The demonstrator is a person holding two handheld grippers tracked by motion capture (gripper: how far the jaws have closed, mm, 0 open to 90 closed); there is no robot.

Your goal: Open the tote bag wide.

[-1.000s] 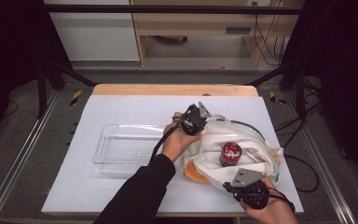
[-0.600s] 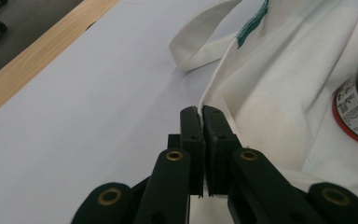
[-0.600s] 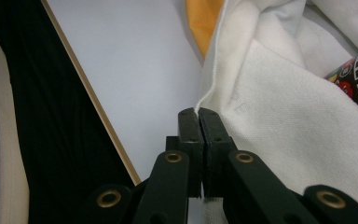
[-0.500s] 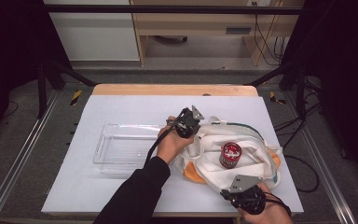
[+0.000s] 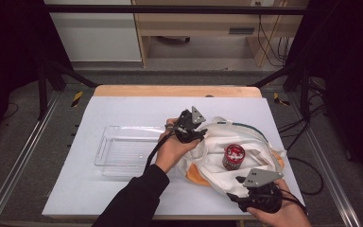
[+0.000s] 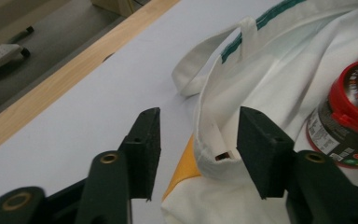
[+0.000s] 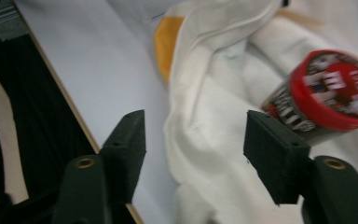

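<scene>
The red-lidded candy tub (image 5: pixel 234 156) sits upright on the crumpled white tote bag (image 5: pixel 217 161), at the right-hand part of the white table (image 5: pixel 137 106) and well apart from the clear plastic tray (image 5: pixel 123 151) to its left. It looks to rest in the bag's spread-open mouth, so I judge that you have the bag open and the tub exposed; lifting it out, perhaps into the tray, is not yet done.

Your left gripper (image 5: pixel 199 137) is at the bag's far-left rim, and your right gripper (image 5: pixel 246 189) is at its near edge. Both have just been opening their jaws. A fold of white cloth lies between each pair, but the pads press on nothing, so both stand open and you hold neither bag nor tub.

The high view gives you the whole layout: tray, bag, tub and both hands. The left gripper view adds what it cannot: the bag's hem (image 6: pixel 214 154) loose between the jaws, a handle loop (image 6: pixel 200 60) flat on the table, a green stripe (image 6: pixel 247 35) along the rim, and orange fabric (image 6: pixel 184 172) under the white. The right gripper view, somewhat blurred, shows the tub's printed lid (image 7: pixel 335 88) just beyond the right-hand jaw and the table's near edge (image 7: pixel 74 116).
</scene>
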